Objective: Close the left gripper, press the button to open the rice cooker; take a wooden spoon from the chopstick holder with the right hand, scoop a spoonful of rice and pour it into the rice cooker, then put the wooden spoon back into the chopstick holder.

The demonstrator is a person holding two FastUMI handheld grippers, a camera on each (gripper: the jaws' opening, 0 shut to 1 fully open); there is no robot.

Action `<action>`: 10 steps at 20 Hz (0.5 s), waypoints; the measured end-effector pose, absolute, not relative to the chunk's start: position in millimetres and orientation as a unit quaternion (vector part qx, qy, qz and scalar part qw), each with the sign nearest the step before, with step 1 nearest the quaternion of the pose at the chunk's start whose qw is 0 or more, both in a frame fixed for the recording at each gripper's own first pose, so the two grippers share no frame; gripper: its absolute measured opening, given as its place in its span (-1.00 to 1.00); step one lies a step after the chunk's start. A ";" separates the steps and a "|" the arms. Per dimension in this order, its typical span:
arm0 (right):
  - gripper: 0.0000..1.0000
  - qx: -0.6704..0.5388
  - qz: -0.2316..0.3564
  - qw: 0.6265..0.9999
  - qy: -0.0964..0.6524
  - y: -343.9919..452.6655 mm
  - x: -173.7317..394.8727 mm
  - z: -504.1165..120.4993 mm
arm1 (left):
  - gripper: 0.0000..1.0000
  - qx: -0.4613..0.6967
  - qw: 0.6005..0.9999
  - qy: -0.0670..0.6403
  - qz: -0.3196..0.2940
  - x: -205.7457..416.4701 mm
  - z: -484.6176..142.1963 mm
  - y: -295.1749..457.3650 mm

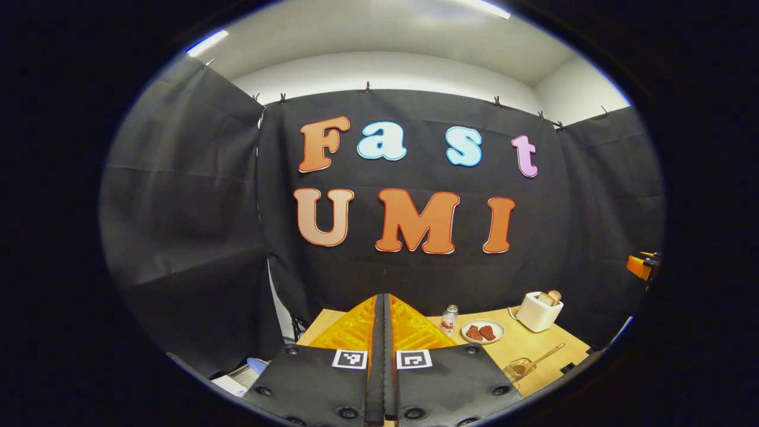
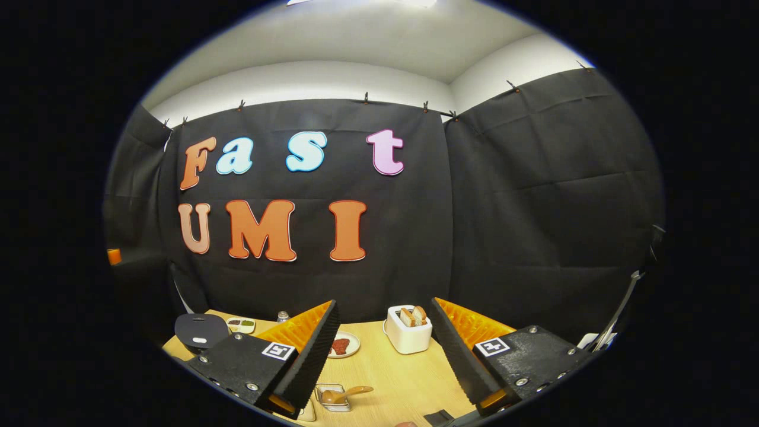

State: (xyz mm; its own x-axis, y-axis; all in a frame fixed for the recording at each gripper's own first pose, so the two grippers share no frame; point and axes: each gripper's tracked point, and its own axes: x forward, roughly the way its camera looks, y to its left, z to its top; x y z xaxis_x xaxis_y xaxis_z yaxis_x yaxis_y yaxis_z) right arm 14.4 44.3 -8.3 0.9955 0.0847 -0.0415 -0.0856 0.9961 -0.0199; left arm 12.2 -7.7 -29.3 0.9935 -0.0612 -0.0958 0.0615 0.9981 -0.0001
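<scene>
The wooden spoon [image 2: 347,392] lies in a small clear container [image 2: 333,397] on the desk [image 2: 385,379], low between the right gripper [image 2: 385,356]'s jaws and nearer the left one, with bare desk around it and the toaster [image 2: 408,330] and a plate [image 2: 343,345] beyond. The rice cooker [image 2: 200,330], lid down, sits beyond the left jaw's outer side. Both grippers are raised, pointing at the wall: the right one's 2 jaws gape wide and hold nothing, while the left gripper [image 1: 383,332]'s jaws meet with nothing between.

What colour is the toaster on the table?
The toaster is white or cream, with toast slices sticking out of the top. It shows best in the right gripper view.
</scene>
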 end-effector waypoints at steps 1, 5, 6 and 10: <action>0.89 -0.010 0.042 0.999 0.021 42.7 15.0 -9.7 | -0.87 0.001 0.998 0.049 -0.034 16.9 -30.1 -8.0; 0.89 -0.013 0.043 0.999 0.026 44.7 15.8 -12.1 | -0.96 0.001 0.997 0.061 -0.052 34.1 -46.8 -17.8; 0.89 -0.014 0.044 0.999 0.026 44.9 15.4 -12.3 | -0.92 -0.004 0.996 0.065 -0.058 40.4 -52.7 -22.4; 0.89 -0.015 0.042 0.999 0.031 42.9 16.2 -14.9 | -0.92 -0.004 0.992 0.098 -0.081 65.8 -88.9 -38.4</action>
